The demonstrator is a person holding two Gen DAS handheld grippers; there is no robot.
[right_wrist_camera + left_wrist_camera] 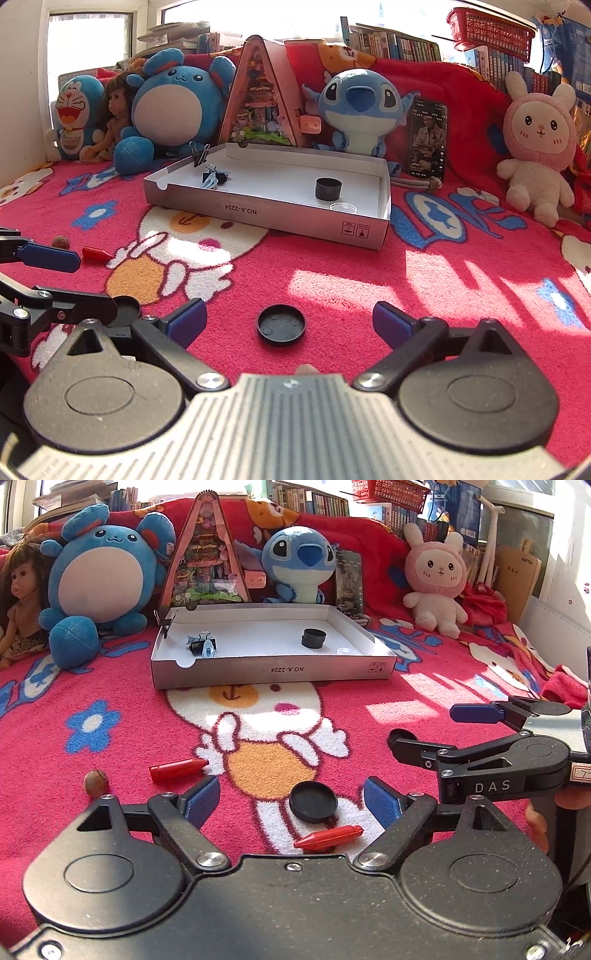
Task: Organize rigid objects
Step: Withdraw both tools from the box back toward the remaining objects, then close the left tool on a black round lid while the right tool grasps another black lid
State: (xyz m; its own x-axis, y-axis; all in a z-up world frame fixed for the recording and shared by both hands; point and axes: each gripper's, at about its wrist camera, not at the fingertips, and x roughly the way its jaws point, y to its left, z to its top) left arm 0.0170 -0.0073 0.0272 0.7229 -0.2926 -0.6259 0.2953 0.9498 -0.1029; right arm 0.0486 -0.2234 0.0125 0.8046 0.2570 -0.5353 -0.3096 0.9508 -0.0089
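Pink cartoon-print blanket covers the whole surface, with plush toys, a doll and a triangular pink toy house lined up along the far edge before a row of books. Low over the blanket, the left gripper points toward a shallow white cardboard box, its blue-padded fingers spread wide and holding nothing. Between those fingers, slightly nearer the right one, lies a black round lid flat on the blanket; a red crayon-shaped piece rests just in front of it toward the camera, and a second red crayon-shaped piece lies ahead of the left finger, with a brown nut farther left. The right gripper hovers beside it at a similar height, angled the same way, jaws also spread wide and empty. Another black lid, underside up, sits on the blanket between its fingertips, touching neither. Inside the box are a black cylindrical cap, a clear small lid near the front wall, and binder clips at the left end, one clipped onto the rim.
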